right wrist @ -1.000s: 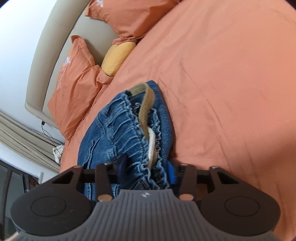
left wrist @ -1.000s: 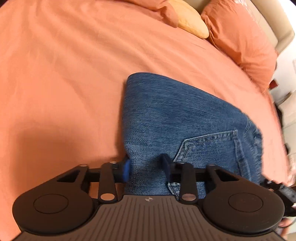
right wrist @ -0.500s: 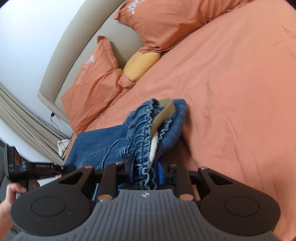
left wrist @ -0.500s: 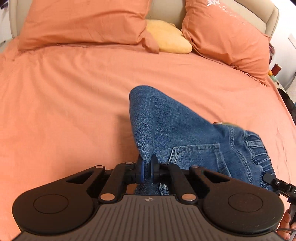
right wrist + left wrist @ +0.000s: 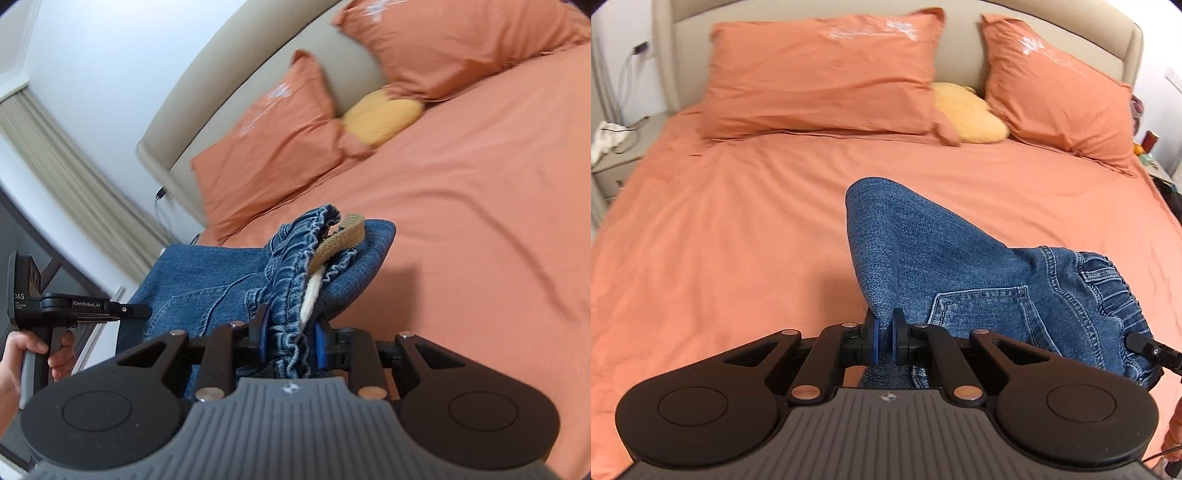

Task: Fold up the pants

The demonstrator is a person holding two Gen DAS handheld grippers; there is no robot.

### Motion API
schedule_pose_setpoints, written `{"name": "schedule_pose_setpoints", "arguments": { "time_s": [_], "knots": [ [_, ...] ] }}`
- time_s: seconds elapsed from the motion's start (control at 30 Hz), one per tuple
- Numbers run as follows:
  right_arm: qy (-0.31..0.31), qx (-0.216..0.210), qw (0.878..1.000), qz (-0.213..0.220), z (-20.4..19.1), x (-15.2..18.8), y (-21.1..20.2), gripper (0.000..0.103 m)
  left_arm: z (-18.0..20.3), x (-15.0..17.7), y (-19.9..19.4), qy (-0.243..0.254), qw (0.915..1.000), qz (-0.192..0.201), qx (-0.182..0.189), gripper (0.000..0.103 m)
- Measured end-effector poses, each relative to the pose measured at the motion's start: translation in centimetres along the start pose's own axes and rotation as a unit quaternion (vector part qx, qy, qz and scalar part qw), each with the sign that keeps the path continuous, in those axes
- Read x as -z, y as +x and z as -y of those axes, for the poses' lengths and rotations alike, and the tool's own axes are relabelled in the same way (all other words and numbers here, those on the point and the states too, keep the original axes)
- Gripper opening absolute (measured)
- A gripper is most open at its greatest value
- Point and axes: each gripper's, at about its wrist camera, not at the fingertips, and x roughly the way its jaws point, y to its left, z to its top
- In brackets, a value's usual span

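Bedroom scene: big bed (image 5: 746, 229) with an orange duvet, a beige padded headboard (image 5: 964, 70) behind it, two orange pillows (image 5: 820, 74) propped against that and a small yellow cushion (image 5: 967, 112) wedged between them. Off to the left edge of the left wrist view is a pale nightstand (image 5: 613, 166) with some white stuff and a cable on it, and the right wrist view catches beige curtains (image 5: 70, 173) along the wall.

So the pants (image 5: 942, 266), blue denim jeans, are bunched up and held over the duvet between both grippers, with a back pocket facing the left camera and the elastic gathered waistband off to the right.

Left gripper (image 5: 884, 341) has its blue pads pinched tight together on a thin fold of denim, basically fully closed on the fabric. From there the cloth rises into a rounded hump of leg.

Right gripper (image 5: 290, 341) is clamped on the scrunched waistband, thick wad of denim between the pads so the jaws sit a bit apart. A tan webbing strap (image 5: 340, 240) and a strip of white lining poke out of the top of that bundle.

You can also see the person's left hand (image 5: 26, 354) wrapped around the handle of the other gripper at the lower left of the right wrist view.
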Motion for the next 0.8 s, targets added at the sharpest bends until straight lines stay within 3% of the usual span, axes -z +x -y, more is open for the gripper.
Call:
{"name": "schedule_pose_setpoints", "arguments": {
  "time_s": [0.17, 0.37, 0.67, 0.8],
  "knots": [
    [-0.046, 0.001, 0.999, -0.025, -5.9, 2.5, 3.3, 0.02, -5.1, 1.5, -0.1, -0.014, 0.9997, -0.005, -0.02, 0.006],
    [-0.074, 0.023, 0.995, -0.066, -9.0, 5.5, 7.1, 0.02, -9.4, 4.4, 2.1, -0.039, 0.999, -0.021, -0.006, 0.006],
    [-0.075, 0.088, 0.982, -0.148, -7.4, 10.6, 11.0, 0.02, -12.8, 9.5, 8.5, -0.04, 0.9964, -0.073, 0.014, 0.006],
    [-0.036, 0.112, 0.979, -0.168, -4.6, 11.8, 12.0, 0.02, -14.0, 10.0, 10.0, -0.069, 0.9938, -0.077, 0.041, 0.009]
  ]
}}
